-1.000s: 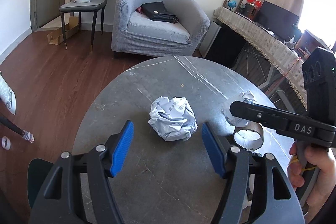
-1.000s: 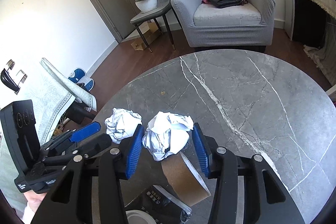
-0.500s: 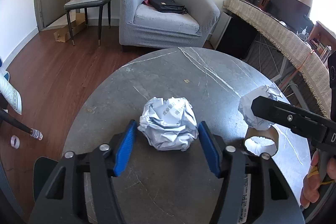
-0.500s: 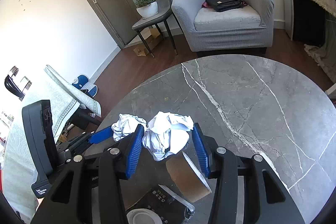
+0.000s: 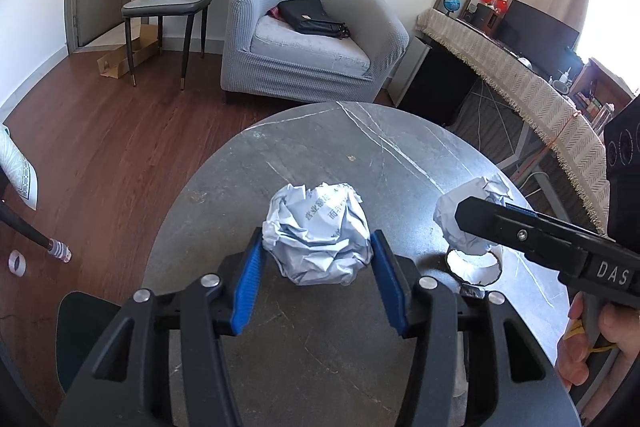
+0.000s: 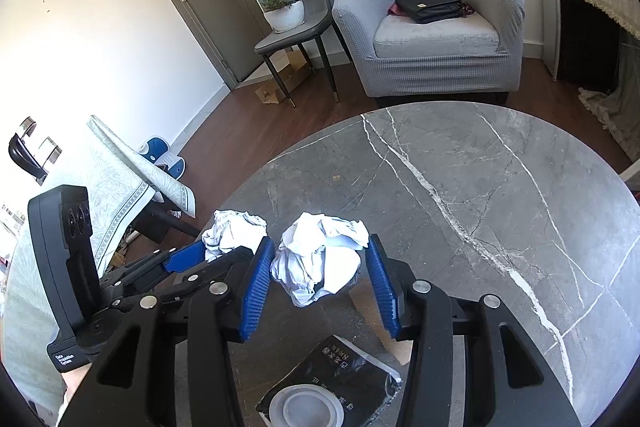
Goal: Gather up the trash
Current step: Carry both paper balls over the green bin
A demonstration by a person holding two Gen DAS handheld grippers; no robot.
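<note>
Crumpled paper ball (image 5: 318, 233) sits on the grey desk (image 5: 360, 147), left of the cardboard roll (image 5: 474, 263), as the left gripper's (image 5: 316, 269) fingers close around it; squeeze gently, then lift straight. The right gripper (image 6: 320, 277) grasps another wad (image 6: 320, 263).

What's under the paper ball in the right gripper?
Below that paper ball sits a cardboard tape roll on the table, beside a black packet. The ball hides most of the roll.

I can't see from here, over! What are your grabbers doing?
Left tool closing on a paper ball. Right tool shut on another paper ball. Cardboard roll and black pouch below, nothing blocking.
</note>
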